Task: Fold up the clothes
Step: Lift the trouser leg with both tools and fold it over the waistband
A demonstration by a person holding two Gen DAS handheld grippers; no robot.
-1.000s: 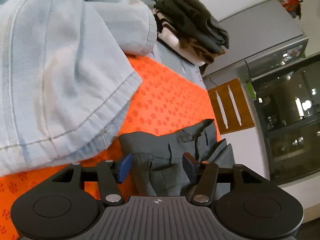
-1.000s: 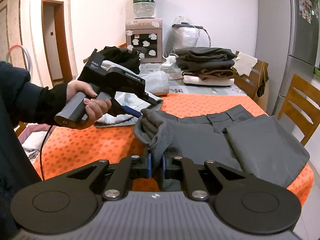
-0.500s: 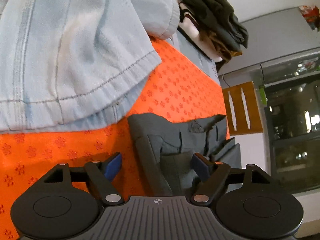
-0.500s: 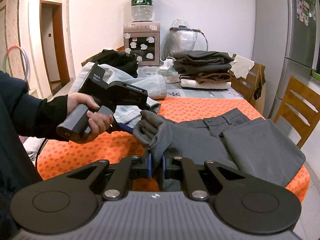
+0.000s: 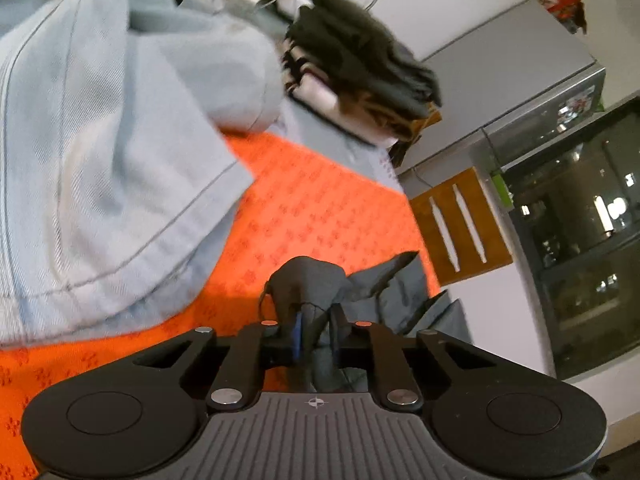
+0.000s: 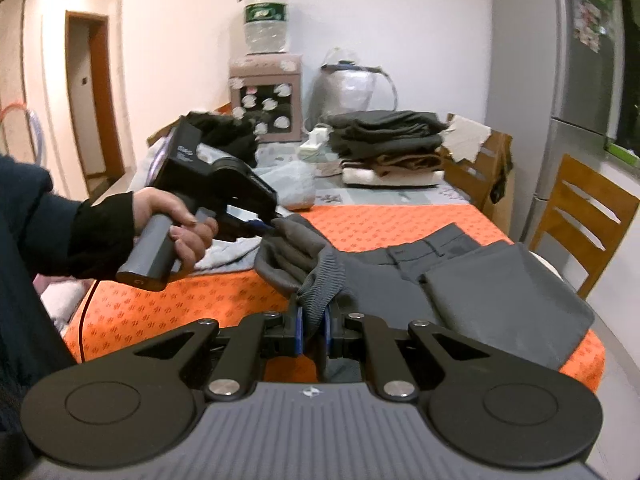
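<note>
Gripping grey trousers: right claw clamped on hem, left claw closing on cloth; waistband far.

A: What colours lie here?
B: Grey trousers on an orange tablecloth dotted with small red flowers
A: And the rest?
B: Pale blue denim with grey stitching; a brown wooden chair

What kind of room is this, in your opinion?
Probably a home dining area or kitchen: a refrigerator, a wooden dining chair, and a water dispenser beyond the table with the orange cloth.
</note>
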